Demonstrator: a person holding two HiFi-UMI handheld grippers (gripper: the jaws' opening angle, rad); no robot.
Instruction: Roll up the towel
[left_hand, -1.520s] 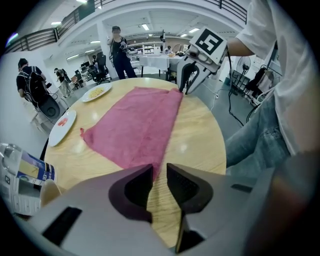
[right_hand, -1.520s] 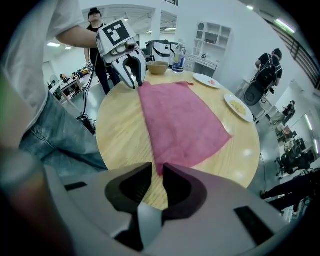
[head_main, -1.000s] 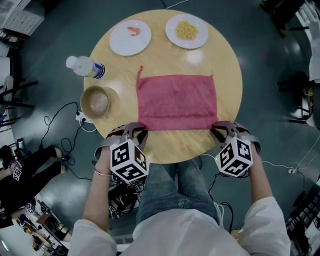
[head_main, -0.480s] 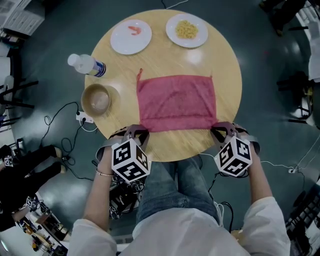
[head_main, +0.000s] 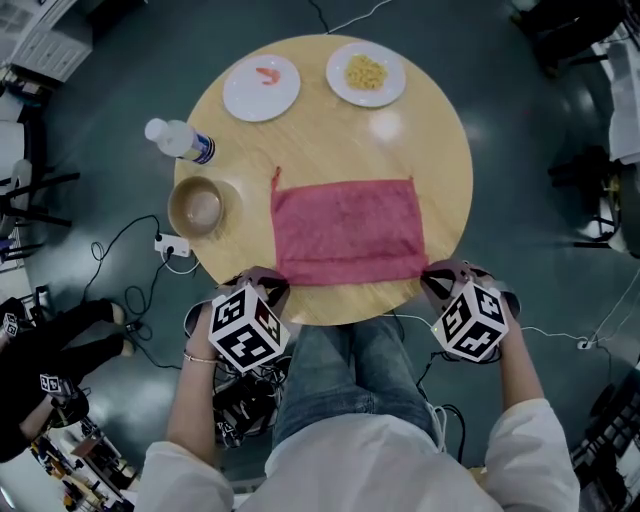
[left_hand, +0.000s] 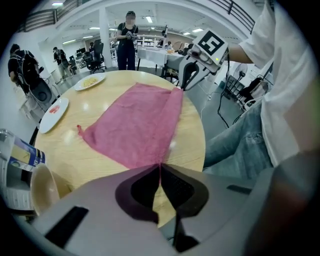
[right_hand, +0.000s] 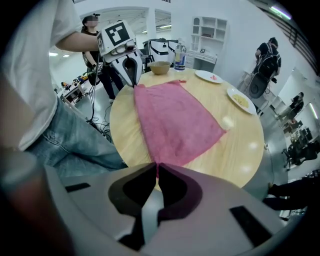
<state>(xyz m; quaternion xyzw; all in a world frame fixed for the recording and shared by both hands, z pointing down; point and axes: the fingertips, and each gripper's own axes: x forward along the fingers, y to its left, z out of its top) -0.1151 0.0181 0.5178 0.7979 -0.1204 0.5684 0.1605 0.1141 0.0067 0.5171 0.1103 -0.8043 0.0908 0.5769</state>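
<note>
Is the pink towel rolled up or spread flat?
Spread flat: the towel is one open rectangle on the table; left gripper and right gripper pinch its near corners.

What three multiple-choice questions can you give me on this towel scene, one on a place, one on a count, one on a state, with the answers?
1. Seen in the head view, where on the table does the bowl stand?
A. Left of the towel, near the table's edge
B. On the towel
C. Right of the towel

2. How many white plates are on the table?
A. One
B. Two
C. Four

3. What state are the left gripper and the right gripper in?
A. Both open above the towel
B. Each shut on a near corner of the towel
C. Both shut on nothing

Answers:
1 A: the bowl sits beside the towel's left edge, apart from it.
2 B: two plates lie side by side at the far edge.
3 B: each gripper view shows pink cloth pinched between closed jaws.
</note>
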